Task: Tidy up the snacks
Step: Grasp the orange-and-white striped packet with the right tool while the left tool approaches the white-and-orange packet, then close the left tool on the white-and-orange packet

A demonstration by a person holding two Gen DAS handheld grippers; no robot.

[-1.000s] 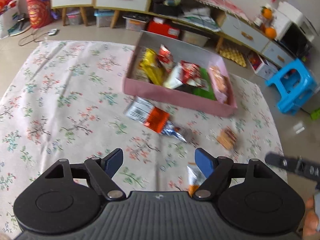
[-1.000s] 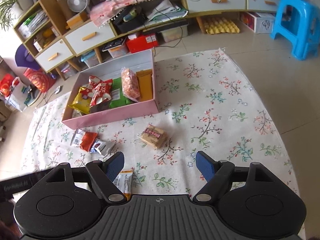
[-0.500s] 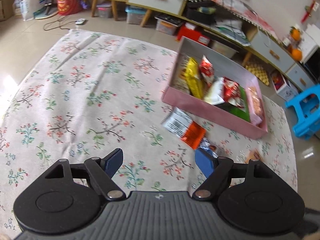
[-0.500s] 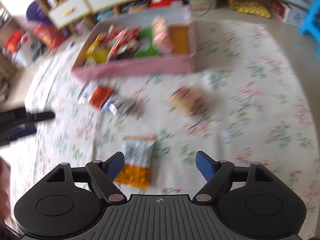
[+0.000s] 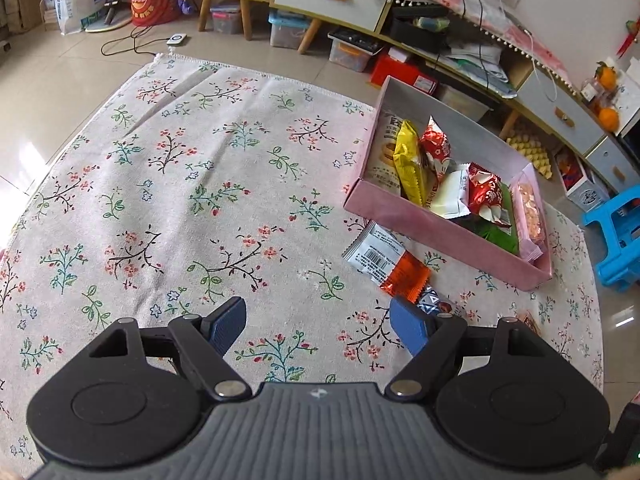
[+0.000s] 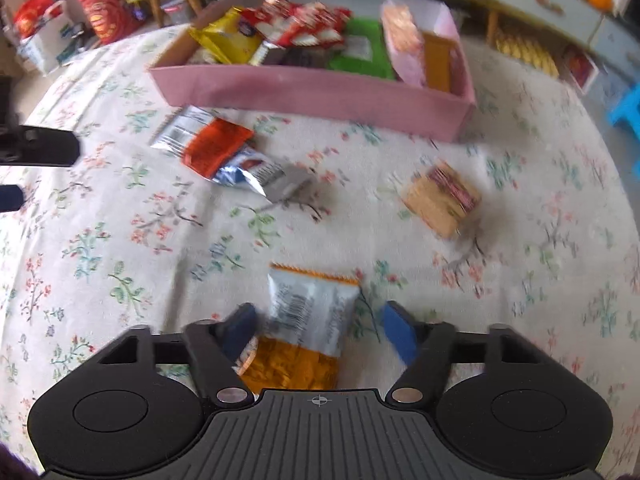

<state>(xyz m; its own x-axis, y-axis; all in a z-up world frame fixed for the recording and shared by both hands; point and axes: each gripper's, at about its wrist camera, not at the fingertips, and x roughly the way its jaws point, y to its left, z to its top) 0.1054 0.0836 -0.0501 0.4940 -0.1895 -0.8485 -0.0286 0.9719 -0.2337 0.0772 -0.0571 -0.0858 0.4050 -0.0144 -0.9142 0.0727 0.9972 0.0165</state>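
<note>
Right fingers (image 6: 318, 330) closing around silver-orange packet (image 6: 306, 320), contact seemingly partial; left fingers (image 5: 318, 326) wide, empty.

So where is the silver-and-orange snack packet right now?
In the right wrist view, the silver-and-orange packet lies on the floral cloth between the right gripper's closing jaws, nearer than the cracker pack.

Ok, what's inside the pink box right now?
The pink box holds a yellow packet, red wrappers, a white pack, a green packet and a pink bag. Whatever lies beneath them is covered.
</note>
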